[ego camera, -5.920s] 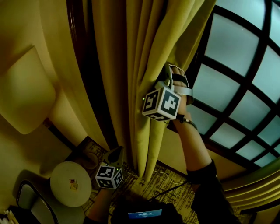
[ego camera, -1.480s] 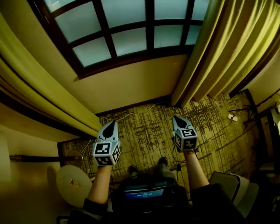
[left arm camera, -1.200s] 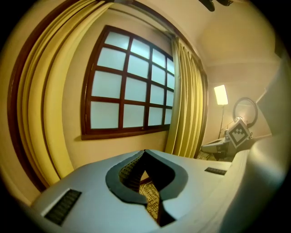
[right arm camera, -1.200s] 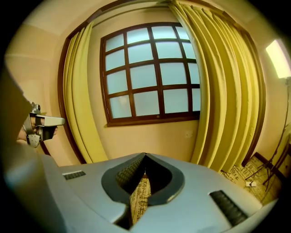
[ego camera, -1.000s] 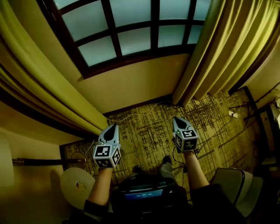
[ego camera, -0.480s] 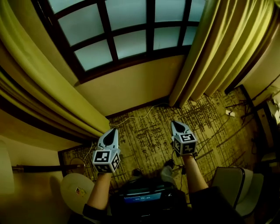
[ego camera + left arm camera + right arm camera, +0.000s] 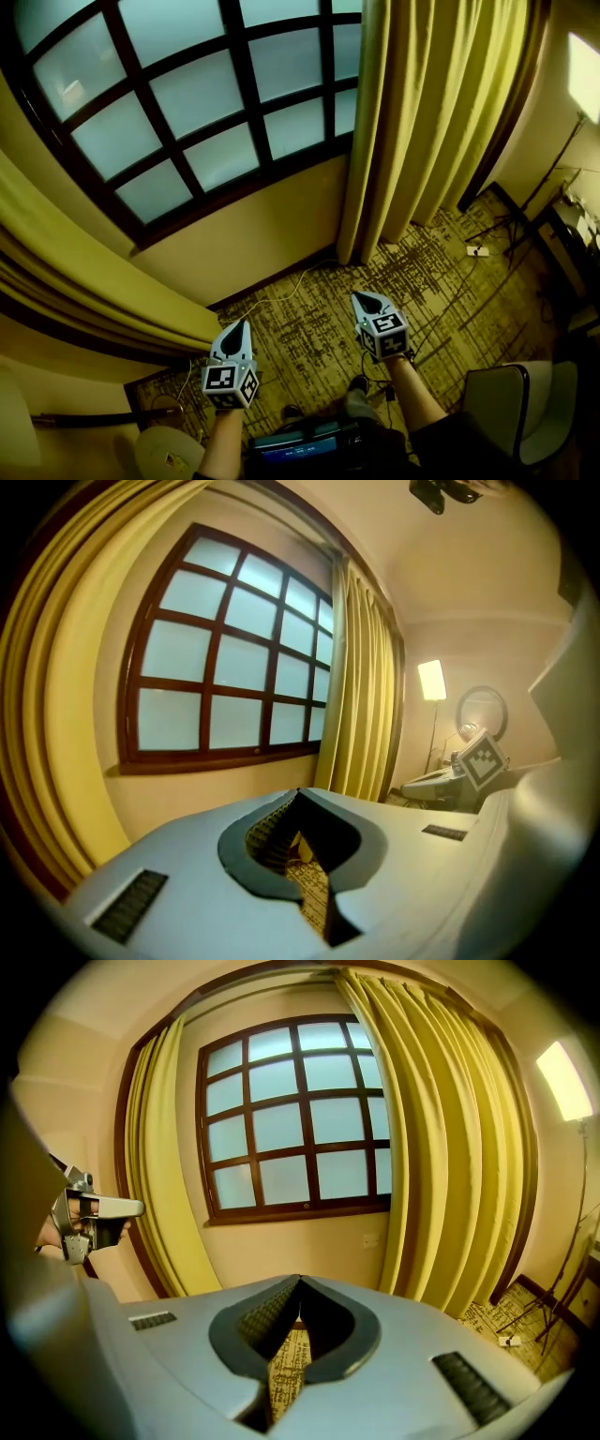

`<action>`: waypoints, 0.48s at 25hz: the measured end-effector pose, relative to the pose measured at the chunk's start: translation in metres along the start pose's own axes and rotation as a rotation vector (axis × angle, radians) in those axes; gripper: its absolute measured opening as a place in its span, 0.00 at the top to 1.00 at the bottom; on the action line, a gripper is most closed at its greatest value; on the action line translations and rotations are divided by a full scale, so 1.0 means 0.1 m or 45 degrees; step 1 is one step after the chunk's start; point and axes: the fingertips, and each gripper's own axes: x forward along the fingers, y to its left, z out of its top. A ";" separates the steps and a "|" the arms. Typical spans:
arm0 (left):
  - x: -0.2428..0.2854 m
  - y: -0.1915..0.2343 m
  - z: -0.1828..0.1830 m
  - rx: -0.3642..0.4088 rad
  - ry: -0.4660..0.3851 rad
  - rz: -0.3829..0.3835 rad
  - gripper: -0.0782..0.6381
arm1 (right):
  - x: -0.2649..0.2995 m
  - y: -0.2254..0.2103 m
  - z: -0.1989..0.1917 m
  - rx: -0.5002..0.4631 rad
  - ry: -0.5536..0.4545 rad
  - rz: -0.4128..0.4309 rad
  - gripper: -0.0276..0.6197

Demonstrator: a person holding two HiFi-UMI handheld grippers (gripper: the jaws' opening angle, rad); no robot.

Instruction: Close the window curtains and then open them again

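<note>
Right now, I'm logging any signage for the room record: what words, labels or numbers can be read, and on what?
No readable text anywhere.
Screen: a blue strip, too small to read.
Left marker cube and right marker cube: black-and-white square patterns, no words.
Small item on the round table: too small to read.

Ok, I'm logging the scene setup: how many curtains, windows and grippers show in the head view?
Curtains: 2 (left curtain, right curtain)
Windows: 1 (window)
Grippers: 2 (left gripper, right gripper)
Total: 5
</note>
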 end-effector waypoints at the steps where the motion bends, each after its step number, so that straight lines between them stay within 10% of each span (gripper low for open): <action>1: 0.08 -0.10 0.04 0.001 0.002 -0.010 0.89 | -0.01 -0.11 0.00 0.002 -0.002 -0.005 0.93; 12: 1.02 -1.19 0.41 0.042 -0.048 -0.110 0.89 | -0.30 -1.18 0.13 -0.016 -0.020 -0.024 0.93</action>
